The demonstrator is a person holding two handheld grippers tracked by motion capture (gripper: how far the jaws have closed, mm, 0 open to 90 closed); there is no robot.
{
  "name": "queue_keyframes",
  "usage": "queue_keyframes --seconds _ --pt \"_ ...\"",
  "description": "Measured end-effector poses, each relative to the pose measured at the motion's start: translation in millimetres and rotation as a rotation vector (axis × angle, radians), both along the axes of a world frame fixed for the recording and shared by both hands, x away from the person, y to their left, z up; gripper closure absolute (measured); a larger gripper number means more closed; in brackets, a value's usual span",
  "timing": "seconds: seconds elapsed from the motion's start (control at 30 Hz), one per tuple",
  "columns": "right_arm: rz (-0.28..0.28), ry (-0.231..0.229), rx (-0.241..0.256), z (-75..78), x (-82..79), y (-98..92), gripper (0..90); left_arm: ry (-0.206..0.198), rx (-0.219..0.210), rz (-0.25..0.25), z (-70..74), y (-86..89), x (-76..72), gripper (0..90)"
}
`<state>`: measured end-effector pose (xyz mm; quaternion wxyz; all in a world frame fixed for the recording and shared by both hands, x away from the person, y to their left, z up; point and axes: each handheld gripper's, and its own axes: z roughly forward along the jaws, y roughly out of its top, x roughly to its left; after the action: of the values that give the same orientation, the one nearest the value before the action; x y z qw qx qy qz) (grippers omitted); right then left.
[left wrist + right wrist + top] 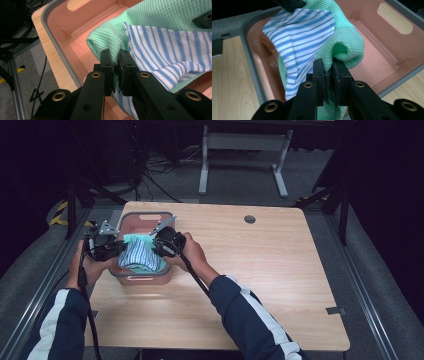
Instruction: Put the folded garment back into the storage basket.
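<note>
Two cloths sit bundled together in one pink bin [145,279]: a green waffle-knit cloth [131,238] and a blue-and-white striped cloth [138,256] lying over it. One bin only, grey-rimmed, with a slot handle in its far wall, placed at the left part of the table [260,270], near the left edge. Two grippers, one per hand, flank the bundle above the bin. Left gripper [119,248] held by the left hand [90,265] at the bin's left side; right gripper [155,245] held by the right hand [192,252] at the bin's right side. Each carries one grey plate on top and one trailing black cable. Left gripper view: left gripper [117,61] has both jaws drawn nearly together, clamped on cloth where the green cloth [160,15] folds beside the striped cloth [165,52]; which layers are pinched I cannot tell exactly, both fabrics run down past the jaws. Bin wall [62,45] and wood table edge show to the left. Right gripper view: right gripper [329,67] has jaws likewise pressed close, clamped on a rolled fold of the green cloth [349,47]; the striped cloth [299,37] hangs just to the left of the jaws, touching the green one. Bin floor [382,52] visible to the right. Two dark sleeves with white stripes enter from the bottom of the high view. One round grommet [250,219] in the table's far side.
</note>
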<state>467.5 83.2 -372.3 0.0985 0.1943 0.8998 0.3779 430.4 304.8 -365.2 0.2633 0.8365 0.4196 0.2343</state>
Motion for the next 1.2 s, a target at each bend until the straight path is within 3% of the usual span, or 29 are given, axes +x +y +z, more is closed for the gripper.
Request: queue_keyframes --seconds 0.2,0.43,0.57,0.6,0.63,0.8,0.97,1.0,1.2 --pt "-0.002 0.02 -0.021 -7.9 2.1 3.7 80.2 0.024 0.043 0.011 -7.6 -2.1 4.5 82.8" --pt "-0.003 0.024 -0.038 -13.1 3.4 4.0 78.8 0.035 0.052 0.015 -10.7 -4.2 5.2 82.3" --pt "-0.012 0.025 -0.038 -14.7 4.8 3.7 75.1 0.034 0.058 0.026 -11.9 -4.1 6.7 75.2" --pt "-0.011 0.028 -0.038 -15.1 5.2 3.4 75.6 0.028 0.04 0.024 -12.0 -4.3 6.0 75.2" --pt "-0.011 0.026 -0.04 -15.1 5.8 2.1 75.7 0.021 0.037 0.032 -11.7 -5.1 5.7 69.6" --pt "-0.013 0.025 -0.048 -14.0 6.7 -1.2 72.2 0.02 0.043 0.027 -10.1 -7.4 4.5 66.0" --pt "-0.016 0.018 -0.048 -12.0 6.1 -4.2 69.0 -0.014 0.017 0.022 -7.0 -11.8 0.6 58.1" --pt "-0.011 0.006 -0.044 -10.1 4.6 -6.7 69.5 -0.019 -0.011 0.027 -6.5 -15.8 -2.4 56.0" --pt "0.01 -0.037 -0.049 -4.6 -2.2 -16.4 65.4 -0.053 -0.019 -0.007 -1.6 -30.5 -10.7 48.7"
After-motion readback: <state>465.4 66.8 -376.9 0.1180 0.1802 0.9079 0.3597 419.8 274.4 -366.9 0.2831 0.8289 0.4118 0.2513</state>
